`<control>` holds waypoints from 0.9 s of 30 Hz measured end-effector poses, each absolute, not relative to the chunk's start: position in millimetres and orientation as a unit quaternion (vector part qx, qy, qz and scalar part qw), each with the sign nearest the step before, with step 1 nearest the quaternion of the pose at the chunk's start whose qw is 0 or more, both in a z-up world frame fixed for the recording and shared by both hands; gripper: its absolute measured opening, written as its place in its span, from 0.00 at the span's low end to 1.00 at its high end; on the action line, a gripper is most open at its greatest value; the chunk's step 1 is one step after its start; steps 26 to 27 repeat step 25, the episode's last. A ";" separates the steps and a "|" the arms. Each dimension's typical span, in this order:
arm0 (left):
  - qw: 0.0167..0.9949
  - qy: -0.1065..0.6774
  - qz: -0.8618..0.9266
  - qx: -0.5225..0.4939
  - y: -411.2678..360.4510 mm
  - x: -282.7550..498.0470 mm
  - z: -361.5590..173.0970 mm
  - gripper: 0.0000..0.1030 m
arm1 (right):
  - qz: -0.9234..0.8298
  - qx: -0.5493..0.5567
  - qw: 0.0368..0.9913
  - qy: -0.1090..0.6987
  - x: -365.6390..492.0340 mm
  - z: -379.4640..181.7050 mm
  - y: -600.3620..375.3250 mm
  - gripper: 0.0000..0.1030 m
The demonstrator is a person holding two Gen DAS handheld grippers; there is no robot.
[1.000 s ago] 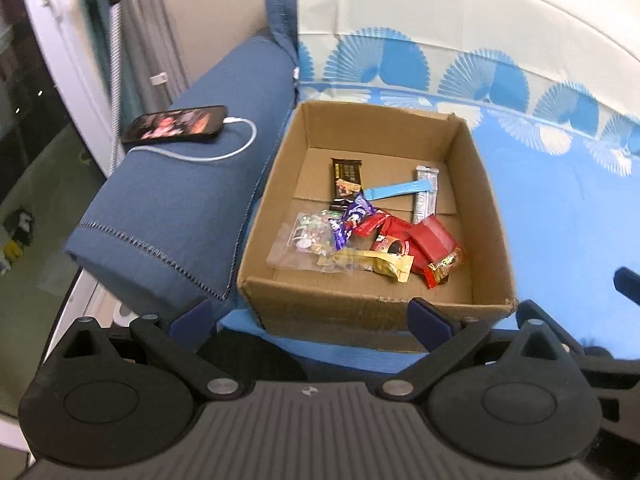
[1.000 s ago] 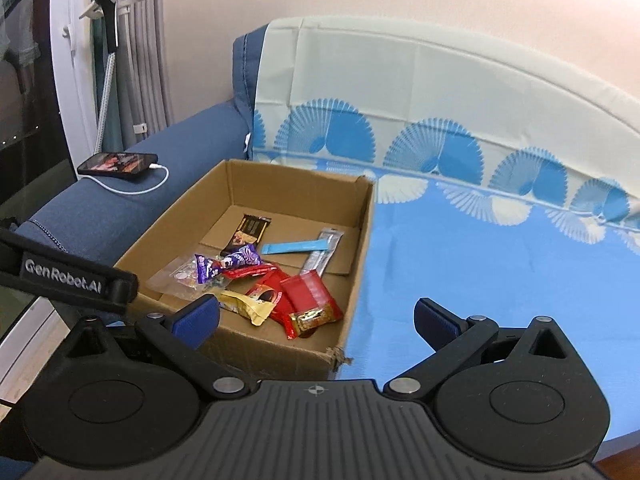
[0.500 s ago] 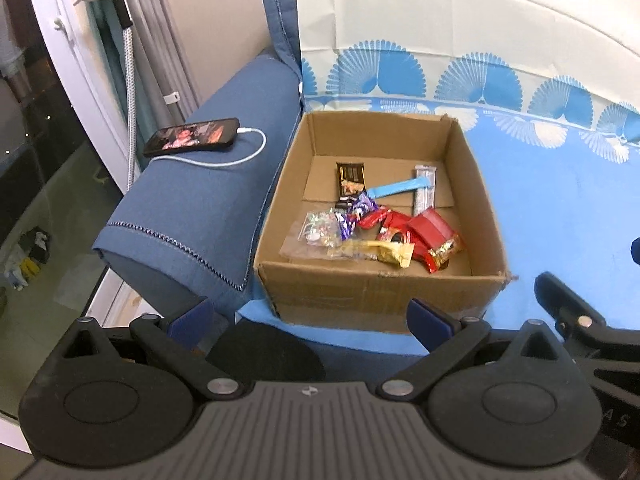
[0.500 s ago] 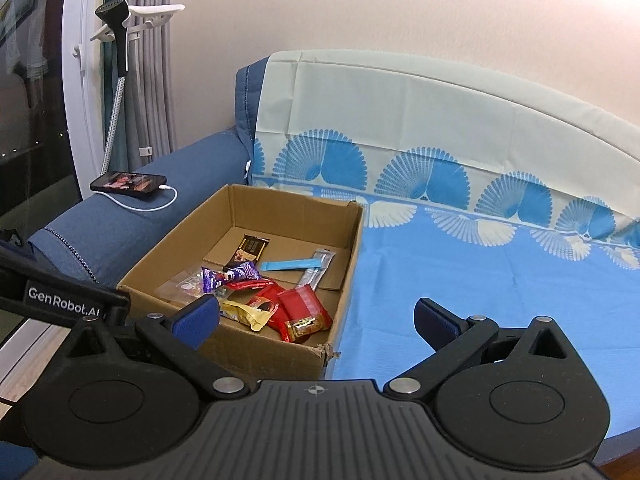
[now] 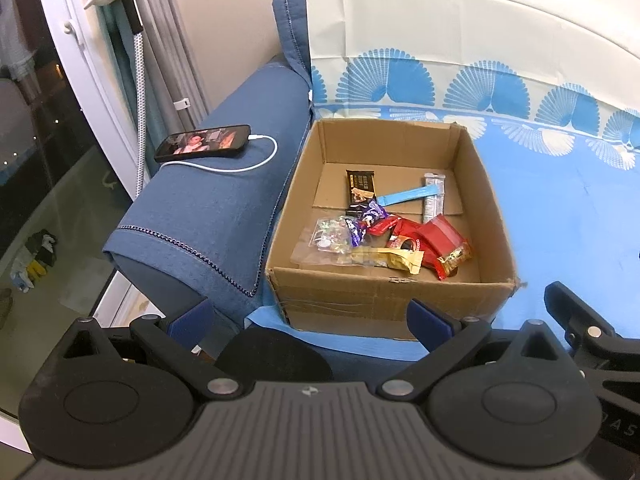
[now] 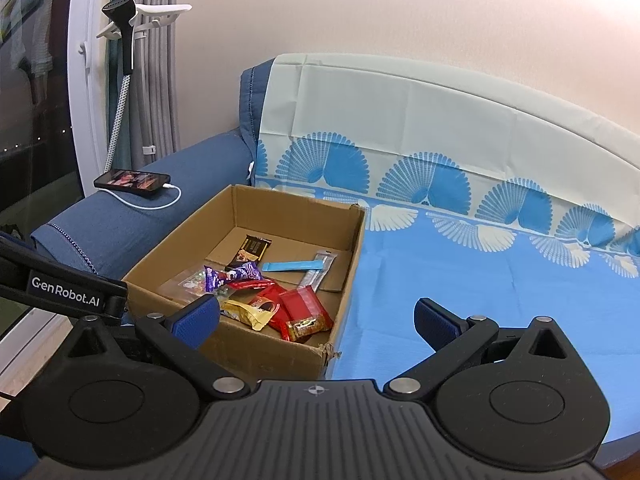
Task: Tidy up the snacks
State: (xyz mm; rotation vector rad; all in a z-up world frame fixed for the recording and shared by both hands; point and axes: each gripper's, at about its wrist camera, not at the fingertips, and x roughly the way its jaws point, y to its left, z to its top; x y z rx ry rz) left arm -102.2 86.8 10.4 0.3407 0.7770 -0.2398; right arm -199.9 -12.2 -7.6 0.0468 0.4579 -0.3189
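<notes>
An open brown cardboard box (image 5: 394, 292) sits on a bright blue sheet (image 5: 568, 216) spread over a sofa seat, its left wall pressed against the dark blue fabric armrest (image 5: 216, 204). All the snacks lie inside it, loosely piled on its floor. Toward the back rests a black chocolate bar wrapper (image 5: 361, 186), with a thin light-blue sachet (image 5: 405, 196) lying just beside it and a narrow silver stick packet (image 5: 433, 196) at the sachet's far end. Nearer the front, a clear plastic bag of small sweets (image 5: 326, 238) lies at the left, a purple wrapped candy (image 5: 366, 222) overlaps its edge, and a cluster of red packets (image 5: 432, 236) sits to the right. A gold wrapper (image 5: 394, 258) lies across the front of the pile, and a small red-and-gold bar (image 5: 454, 258) rests at the right end.

The left gripper (image 5: 308, 318) hangs in front of the box's near wall with its blue-padded fingers spread wide and nothing between them. The right gripper (image 6: 316, 316) is likewise spread apart and empty, held over the box's near right corner and the sheet.

On the armrest lies a black smartphone (image 5: 202, 146) with a lit screen, a white charging cable (image 5: 240, 166) plugged into it.
</notes>
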 end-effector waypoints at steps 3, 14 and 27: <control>0.904 0.375 -0.121 0.167 86.2 -102.3 10.9 1.00 | -0.157 0.022 0.961 0.226 -200.2 -7.6 -12.1 1.00; 0.903 0.375 -0.121 0.169 85.0 -103.4 11.3 1.00 | -0.155 0.022 0.961 0.226 -199.6 -7.0 -12.7 1.00; 0.904 0.375 -0.104 0.179 86.2 -101.0 11.2 1.00 | -0.140 0.018 0.965 0.223 -200.6 -6.3 -16.2 1.00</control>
